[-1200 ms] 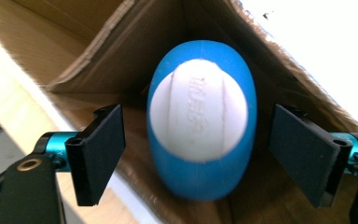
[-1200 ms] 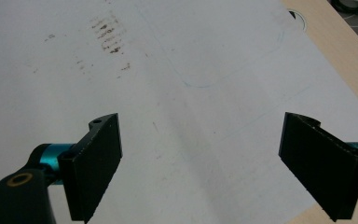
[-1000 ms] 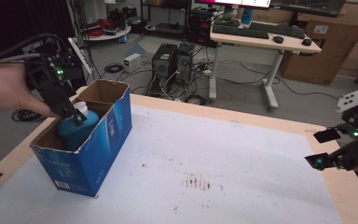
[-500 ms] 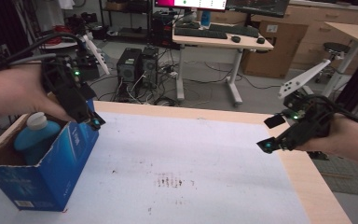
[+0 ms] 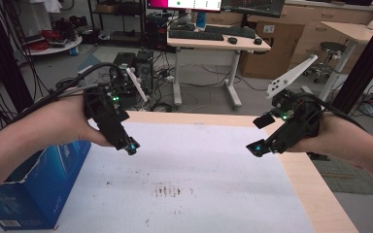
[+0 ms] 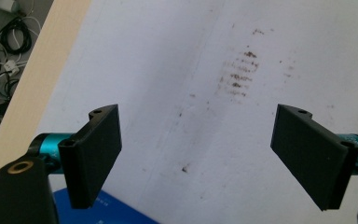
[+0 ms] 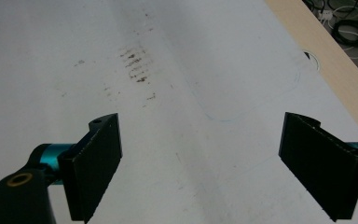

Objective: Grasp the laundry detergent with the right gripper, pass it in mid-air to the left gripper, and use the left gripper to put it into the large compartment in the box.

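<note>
My left hand-held gripper [image 5: 132, 147] had left the blue box [image 5: 43, 187]; both hovered empty, jaws spread, over the desk [image 5: 213, 194]; right hand-held gripper [image 5: 257, 148] idle; packing apparently done.

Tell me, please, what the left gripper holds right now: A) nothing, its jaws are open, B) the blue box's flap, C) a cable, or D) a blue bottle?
A: in the left gripper view, the left gripper has its jaws wide apart over the white table, with nothing between them.

Both tongs [image 5: 130, 145] [image 5: 262, 133] wide open, empty
</note>
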{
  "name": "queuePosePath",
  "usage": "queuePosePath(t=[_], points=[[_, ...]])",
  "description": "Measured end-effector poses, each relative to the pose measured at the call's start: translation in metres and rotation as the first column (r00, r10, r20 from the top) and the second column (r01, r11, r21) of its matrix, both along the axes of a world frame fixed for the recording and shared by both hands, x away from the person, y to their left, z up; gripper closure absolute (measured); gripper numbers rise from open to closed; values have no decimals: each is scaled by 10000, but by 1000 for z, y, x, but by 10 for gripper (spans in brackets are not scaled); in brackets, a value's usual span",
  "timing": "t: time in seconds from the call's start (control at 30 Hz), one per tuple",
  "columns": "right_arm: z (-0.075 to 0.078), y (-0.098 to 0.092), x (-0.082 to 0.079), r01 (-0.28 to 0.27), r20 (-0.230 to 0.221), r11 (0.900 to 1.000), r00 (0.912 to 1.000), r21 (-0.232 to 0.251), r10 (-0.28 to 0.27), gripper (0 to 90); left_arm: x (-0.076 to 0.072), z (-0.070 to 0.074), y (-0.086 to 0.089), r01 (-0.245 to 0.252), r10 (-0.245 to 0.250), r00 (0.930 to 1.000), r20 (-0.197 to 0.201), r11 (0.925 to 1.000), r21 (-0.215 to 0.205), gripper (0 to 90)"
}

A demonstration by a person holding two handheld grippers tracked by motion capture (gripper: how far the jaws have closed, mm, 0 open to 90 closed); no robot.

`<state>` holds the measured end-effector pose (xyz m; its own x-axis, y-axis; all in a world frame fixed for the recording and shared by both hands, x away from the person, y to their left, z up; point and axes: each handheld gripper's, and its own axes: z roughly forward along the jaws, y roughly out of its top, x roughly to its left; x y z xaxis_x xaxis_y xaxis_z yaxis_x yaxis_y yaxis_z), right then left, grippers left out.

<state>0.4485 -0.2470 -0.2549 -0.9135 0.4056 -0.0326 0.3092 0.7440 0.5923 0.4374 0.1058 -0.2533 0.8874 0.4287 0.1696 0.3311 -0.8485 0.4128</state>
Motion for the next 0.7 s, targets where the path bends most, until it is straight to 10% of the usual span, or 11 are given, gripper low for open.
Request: queuePosePath(t=[0.7], points=[[-6,5,6,-176,-156,9998,9997,-107,175,125,5,-13,-2,-49,50,9998,-200,10000,72,164]])
